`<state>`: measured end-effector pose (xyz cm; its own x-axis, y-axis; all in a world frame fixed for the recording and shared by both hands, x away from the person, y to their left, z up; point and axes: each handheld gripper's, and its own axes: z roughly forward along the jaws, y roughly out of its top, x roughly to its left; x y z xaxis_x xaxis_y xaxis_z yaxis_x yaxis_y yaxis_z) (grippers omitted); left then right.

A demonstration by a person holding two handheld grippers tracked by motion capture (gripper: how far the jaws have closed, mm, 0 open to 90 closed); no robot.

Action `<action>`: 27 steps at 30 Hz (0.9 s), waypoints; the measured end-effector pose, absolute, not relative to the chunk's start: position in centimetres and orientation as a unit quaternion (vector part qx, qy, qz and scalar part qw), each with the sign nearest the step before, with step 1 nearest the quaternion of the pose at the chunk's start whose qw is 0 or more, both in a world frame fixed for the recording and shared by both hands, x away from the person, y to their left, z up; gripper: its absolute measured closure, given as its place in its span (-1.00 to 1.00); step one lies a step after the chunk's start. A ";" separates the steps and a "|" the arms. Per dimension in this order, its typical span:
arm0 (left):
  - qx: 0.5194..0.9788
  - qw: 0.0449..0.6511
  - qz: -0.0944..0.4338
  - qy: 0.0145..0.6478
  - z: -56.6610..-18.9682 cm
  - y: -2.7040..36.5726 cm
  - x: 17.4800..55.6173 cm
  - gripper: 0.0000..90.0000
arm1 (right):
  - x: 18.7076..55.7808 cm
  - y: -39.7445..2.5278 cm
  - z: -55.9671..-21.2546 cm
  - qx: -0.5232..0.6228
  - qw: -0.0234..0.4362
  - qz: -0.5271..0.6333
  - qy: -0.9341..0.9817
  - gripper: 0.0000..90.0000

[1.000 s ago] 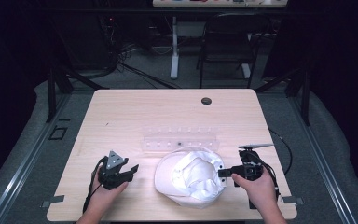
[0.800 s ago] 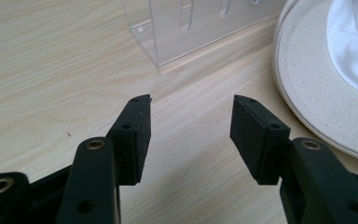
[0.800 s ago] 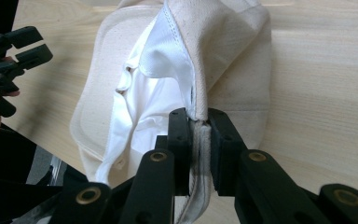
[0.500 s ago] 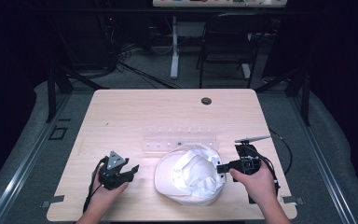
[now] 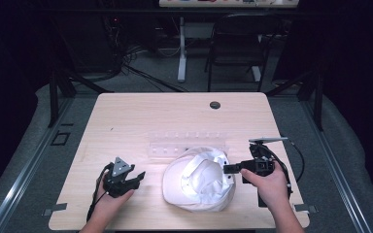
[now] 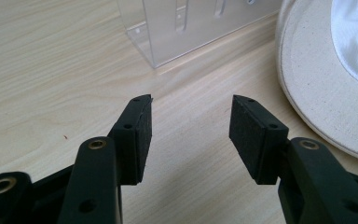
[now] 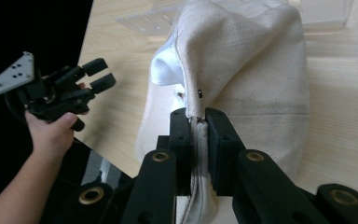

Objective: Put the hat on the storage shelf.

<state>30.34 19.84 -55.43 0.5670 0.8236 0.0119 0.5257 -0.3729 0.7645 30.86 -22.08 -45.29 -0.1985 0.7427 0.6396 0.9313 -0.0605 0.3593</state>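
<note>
Lifted higher, hat point(image 5: 199, 179) brim stands on edge, pinched by right gripper point(image 7: 196, 122); left gripper point(image 6: 189, 128) spread.

Setting: lab / recording room, not a home. Evidence: pale wood bench point(image 5: 126, 121) w/ round cable hole point(image 5: 215, 105), standing alone on grey floor mat point(image 5: 58, 165). Surroundings dark; black curtain-like walls at left and right. Loose cables point(image 5: 136, 73) run across floor behind bench. Black metal frame legs point(image 5: 53, 97) flank bench both sides. Black chair point(image 5: 235, 48) and white stand post point(image 5: 181, 53) at rear, under second table edge point(image 5: 228, 3).
</note>
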 end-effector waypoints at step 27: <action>0.805 0.371 0.200 0.418 -55.4 19.8 30.3 0.12 | 32.2 -19.4 -42.6 -0.574 0.214 -0.471 -0.635 0.82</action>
